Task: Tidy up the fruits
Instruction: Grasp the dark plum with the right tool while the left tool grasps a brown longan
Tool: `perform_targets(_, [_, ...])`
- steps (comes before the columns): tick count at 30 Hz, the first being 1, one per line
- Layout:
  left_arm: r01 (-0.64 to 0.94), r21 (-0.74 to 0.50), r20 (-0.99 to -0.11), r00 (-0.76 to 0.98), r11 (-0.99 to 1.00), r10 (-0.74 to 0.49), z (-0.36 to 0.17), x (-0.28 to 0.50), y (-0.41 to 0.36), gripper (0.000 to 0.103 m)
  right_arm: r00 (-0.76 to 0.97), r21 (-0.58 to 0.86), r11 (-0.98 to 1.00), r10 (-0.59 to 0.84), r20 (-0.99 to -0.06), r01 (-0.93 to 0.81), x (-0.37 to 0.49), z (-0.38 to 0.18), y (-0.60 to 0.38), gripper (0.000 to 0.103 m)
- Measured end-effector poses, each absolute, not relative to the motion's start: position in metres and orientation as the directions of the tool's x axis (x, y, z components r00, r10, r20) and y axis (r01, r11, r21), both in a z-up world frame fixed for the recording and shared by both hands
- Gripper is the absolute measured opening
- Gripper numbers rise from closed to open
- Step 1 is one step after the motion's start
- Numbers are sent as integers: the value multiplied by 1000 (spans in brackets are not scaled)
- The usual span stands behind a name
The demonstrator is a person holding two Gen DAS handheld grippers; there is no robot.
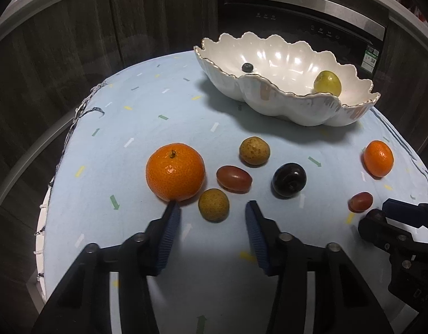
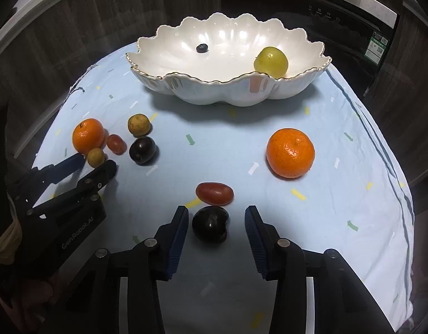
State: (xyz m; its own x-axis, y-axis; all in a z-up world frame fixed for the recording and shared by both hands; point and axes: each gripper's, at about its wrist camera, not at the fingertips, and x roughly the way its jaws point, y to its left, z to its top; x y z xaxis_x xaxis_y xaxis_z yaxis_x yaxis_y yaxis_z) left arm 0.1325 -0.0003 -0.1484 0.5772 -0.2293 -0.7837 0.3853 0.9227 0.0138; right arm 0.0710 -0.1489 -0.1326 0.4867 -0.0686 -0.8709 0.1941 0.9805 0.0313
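The left claw [image 1: 213, 213] is seen partly open with a small speckled fruit [image 1: 213, 204] just ahead, between its fingertips but ungripped. The right claw [image 2: 216, 217] is likewise half-spread around a dark plum [image 2: 210, 224], pads apart from its skin. Each fruit lies directly in line with its own claw. The scalloped bowl [image 2: 242, 86] stands at the far side of the worktop [image 2: 228, 144], so a lift and a forward carry would probably be needed.
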Motion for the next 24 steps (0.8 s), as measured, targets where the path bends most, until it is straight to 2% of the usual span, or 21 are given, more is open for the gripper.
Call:
perform_targets(3, [401, 20, -776, 584, 916, -239, -148, 130, -3, 35, 477, 31, 981, -66, -876, 192, 72, -133, -149, 42])
perform_targets(5, [404, 23, -774, 586, 915, -239, -148, 130, -4, 33, 472, 34, 982, -59, -880, 187, 72, -134, -149, 35])
perform_targets(9, [399, 16, -774, 586, 917, -242, -148, 130, -3, 29, 465, 54, 982, -36, -885, 179, 73, -135, -148, 28])
perform_targets(11, [395, 19, -771, 590, 918, -238, -147, 130, -2, 23, 466, 51, 984, -36, -884, 172, 73, -135, -146, 28])
perform_targets(24, [391, 14, -776, 585, 920, -237, -140, 126, -1, 23, 490, 55, 986, -29, -871, 156, 74, -121, -145, 27])
